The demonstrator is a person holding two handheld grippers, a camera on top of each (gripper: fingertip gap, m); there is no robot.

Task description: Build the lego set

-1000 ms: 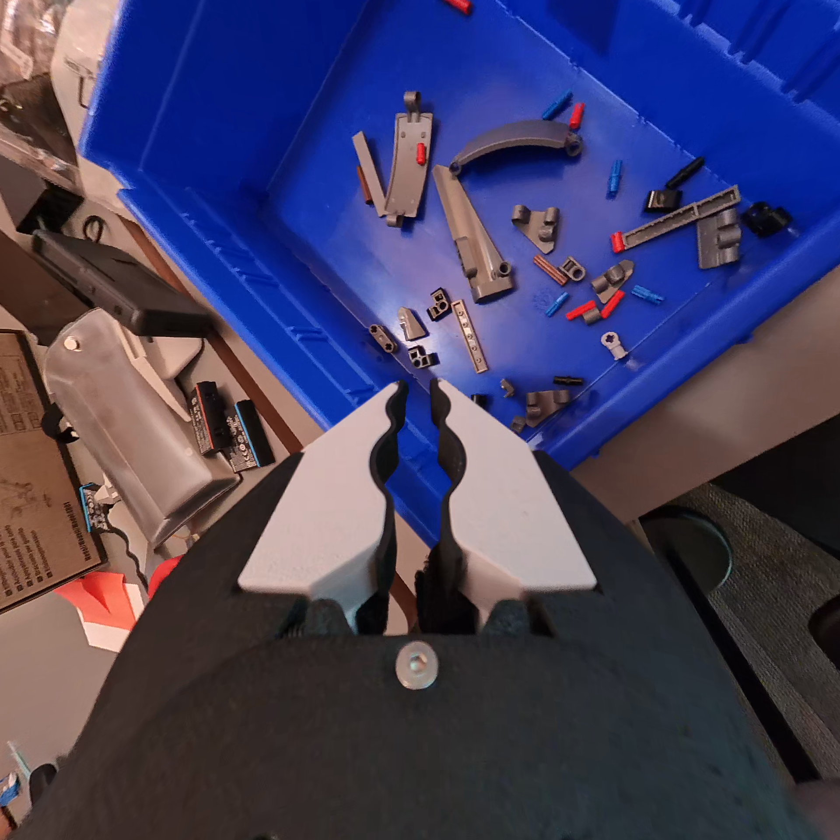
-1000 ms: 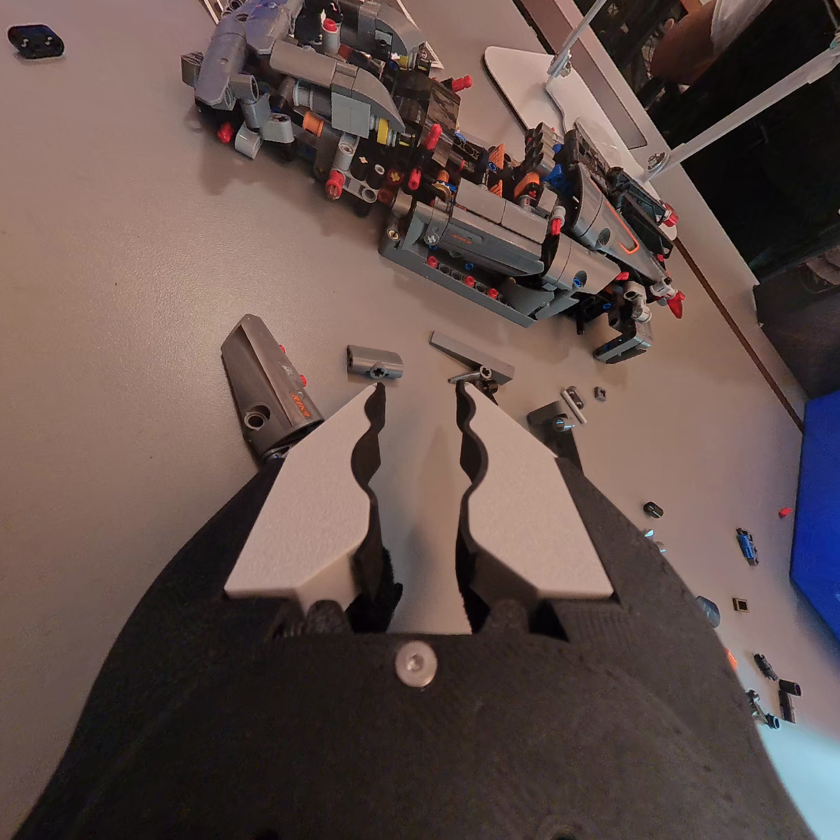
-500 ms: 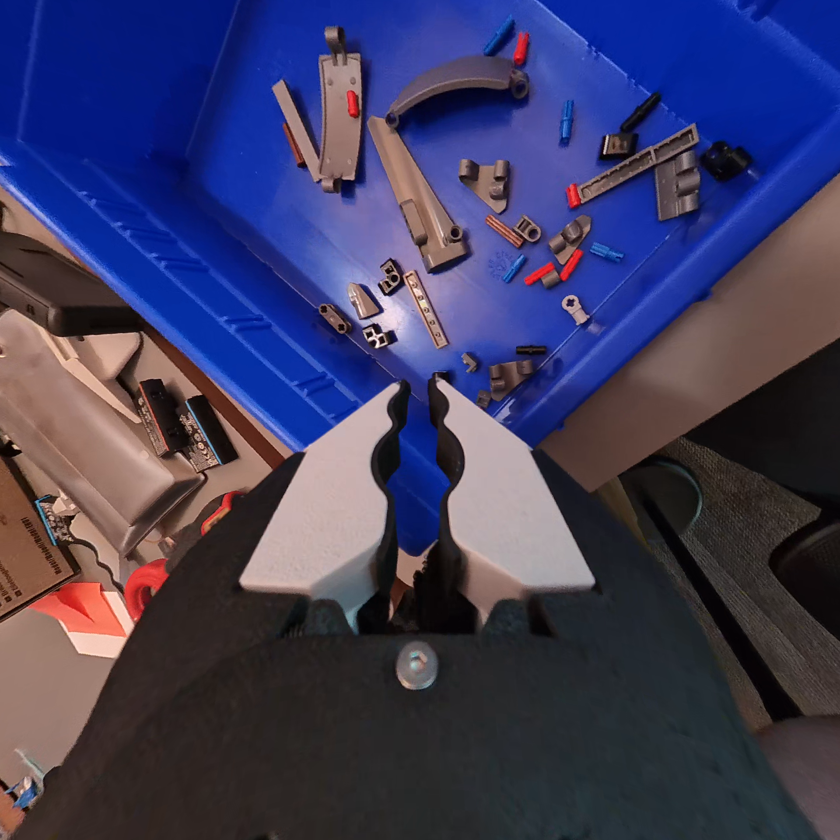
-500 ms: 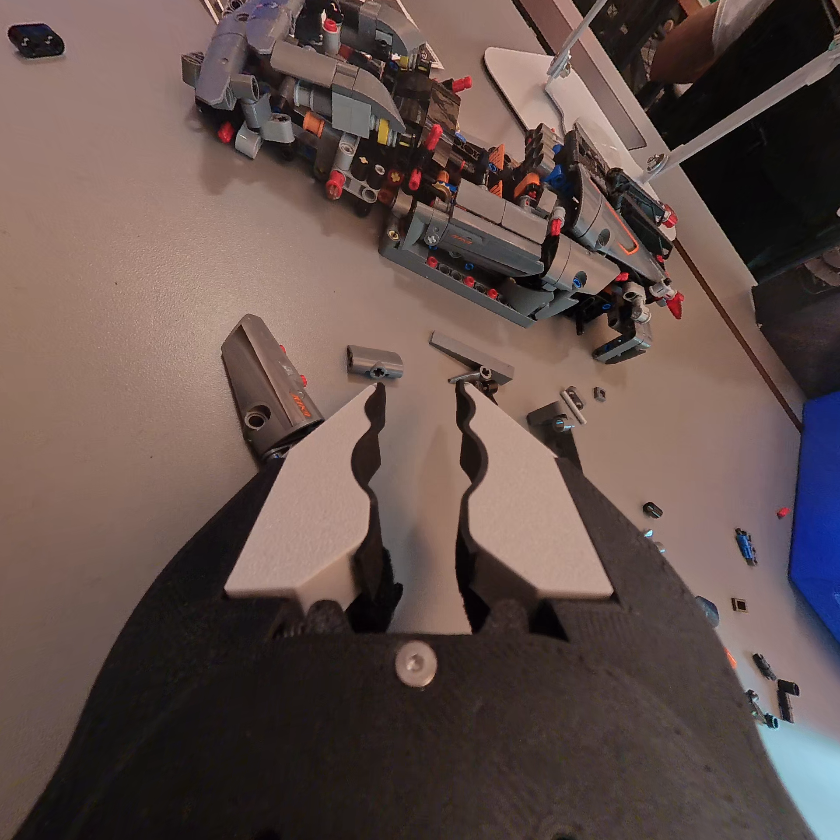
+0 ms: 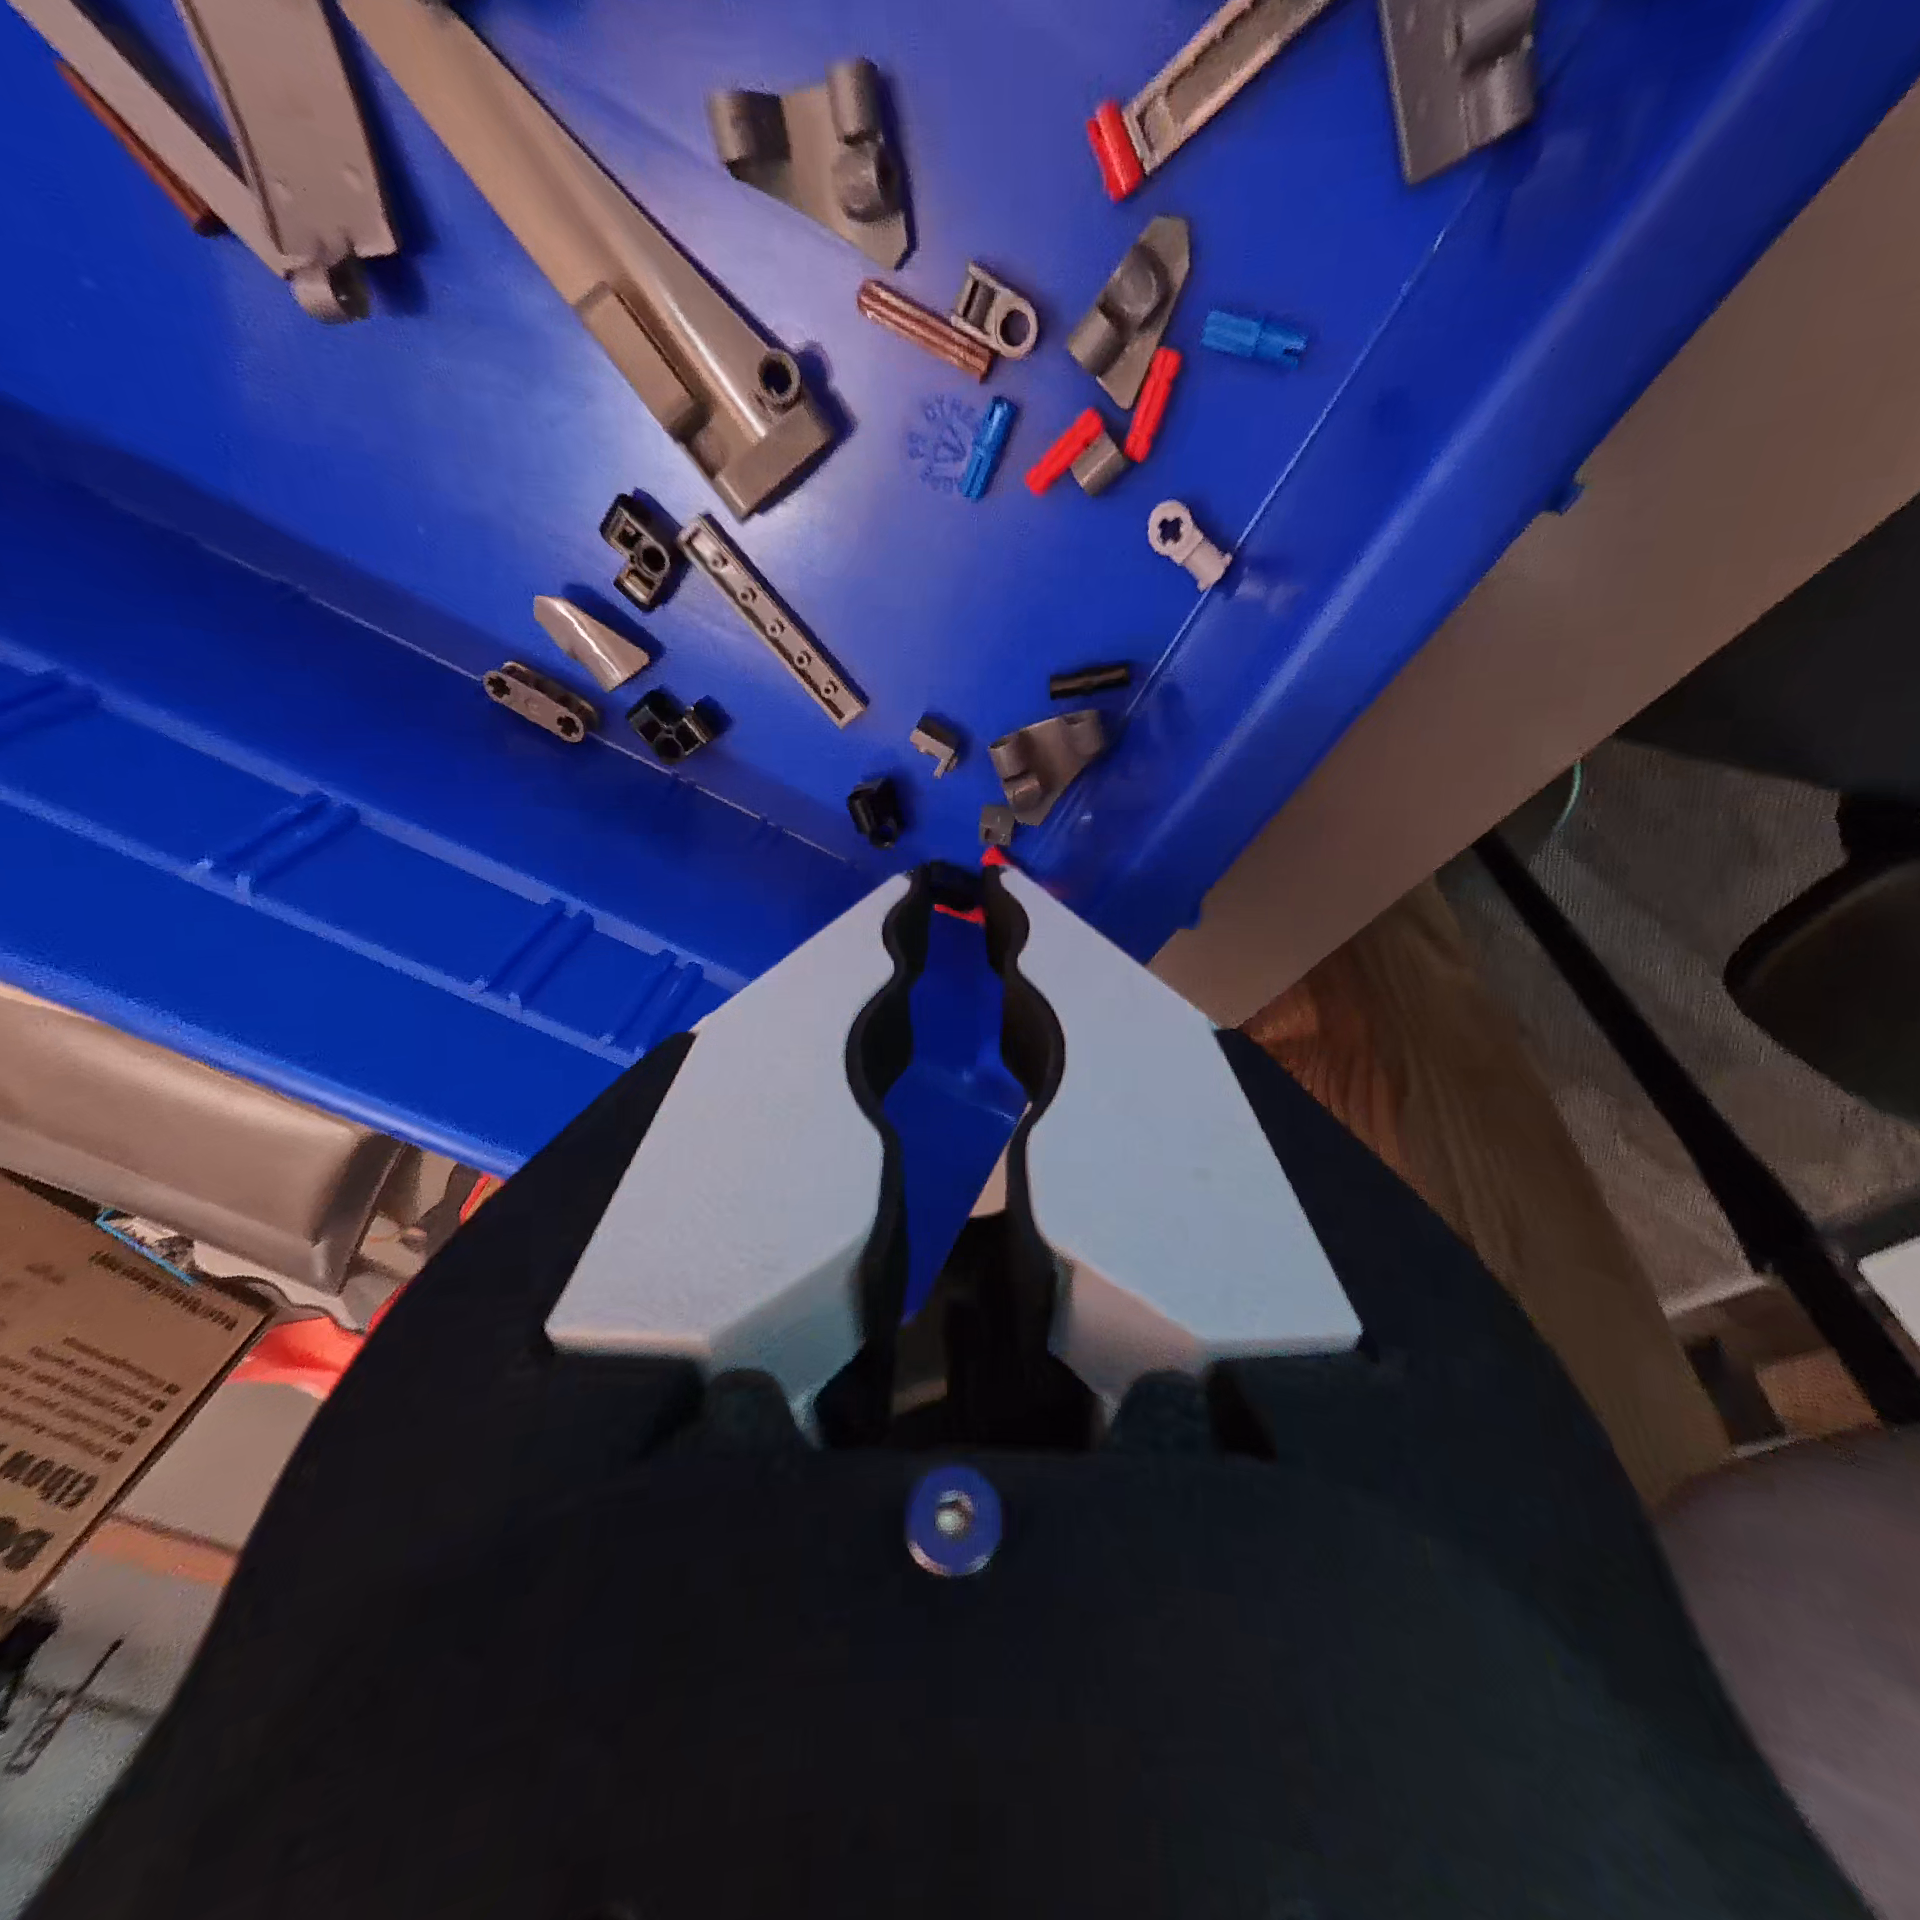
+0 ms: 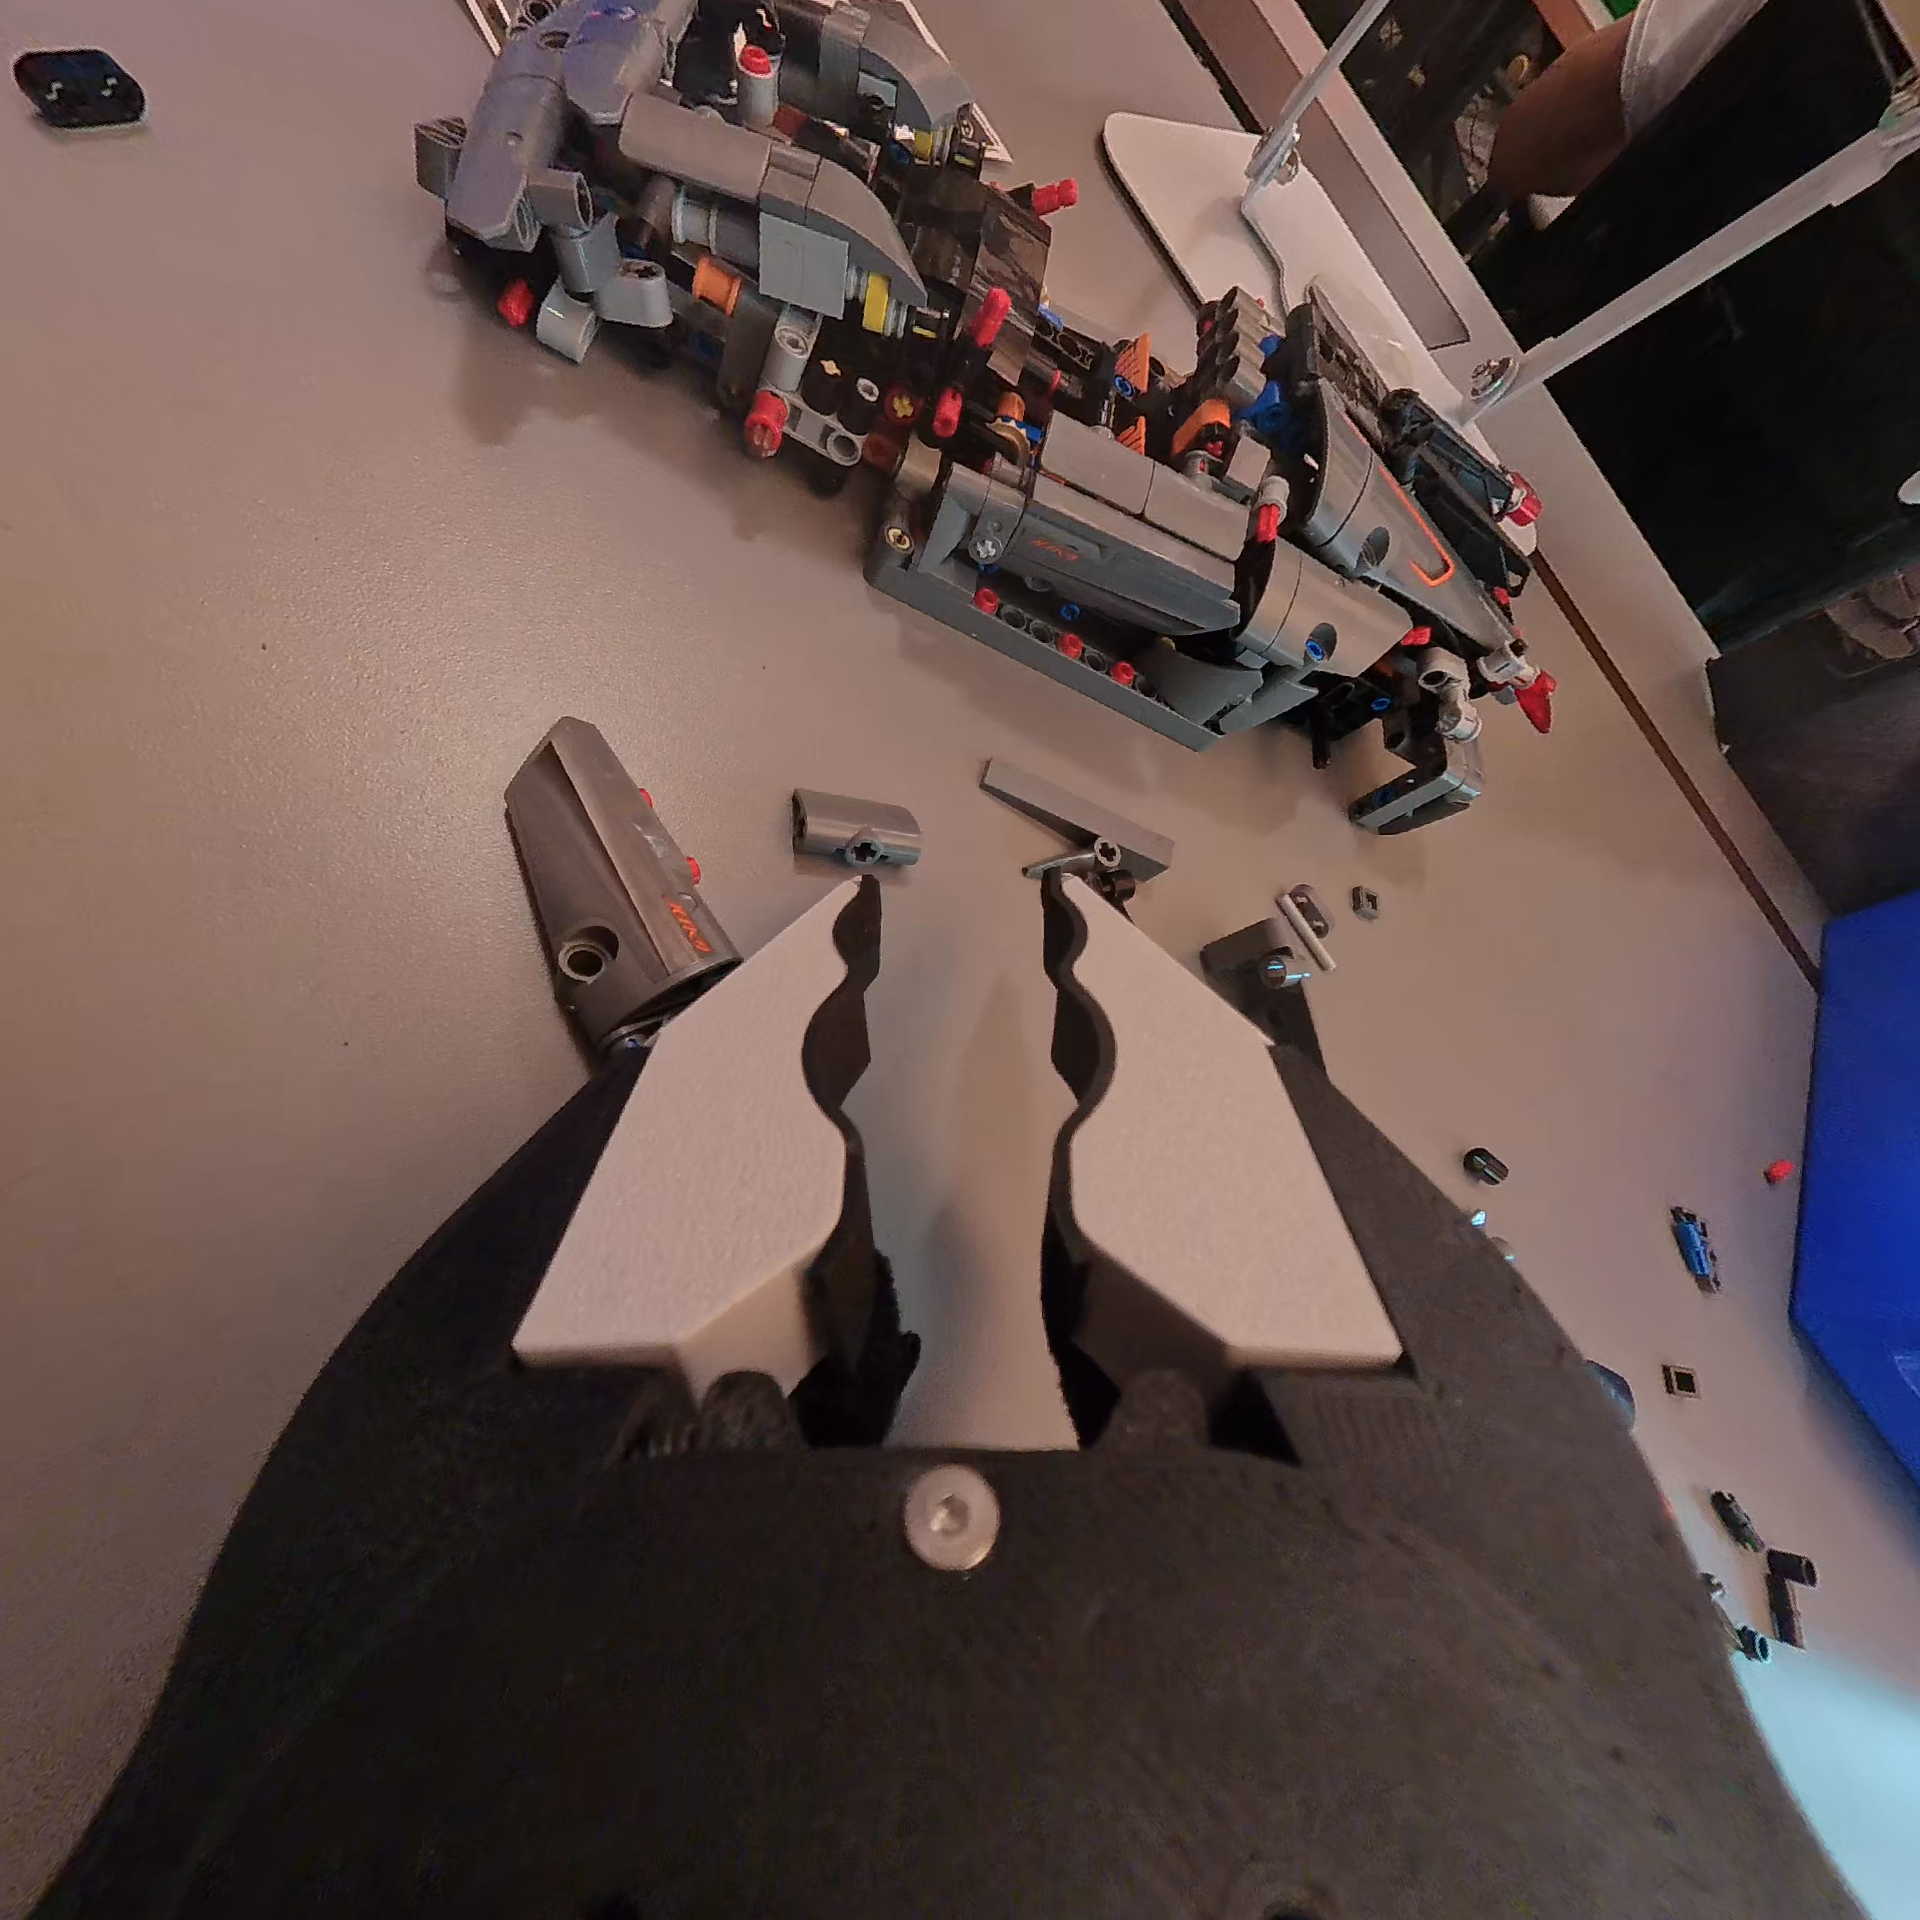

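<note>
In the left wrist view, the blue bin [image 5: 312,862] holds several loose grey, black, red and blue lego pieces. My left gripper [image 5: 951,883] is low in the bin's near corner. Its jaws stand a narrow gap apart, with a small red piece [image 5: 956,911] between the tips; whether they pinch it I cannot tell. A small black piece [image 5: 876,810] and a grey bracket [image 5: 1044,753] lie just ahead. In the right wrist view, my right gripper [image 6: 956,883] is open and empty above the table. The part-built grey model [image 6: 1039,436] lies beyond it.
Ahead of the right gripper lie a dark grey panel [image 6: 623,894], a grey connector [image 6: 857,828] and a grey plate with a pin [image 6: 1081,821]. Small pieces are scattered to the right, beside the bin's edge [image 6: 1870,1143]. A white stand base [image 6: 1174,197] is at the far side. The grippers' ends are close to 45 cm from one another. To the grey bracket [image 5: 1044,753]: left tips about 4 cm, right tips about 45 cm.
My left gripper has moved forward and down into the bin's near corner, and a small red piece now sits between its tips. The right gripper has not moved.
</note>
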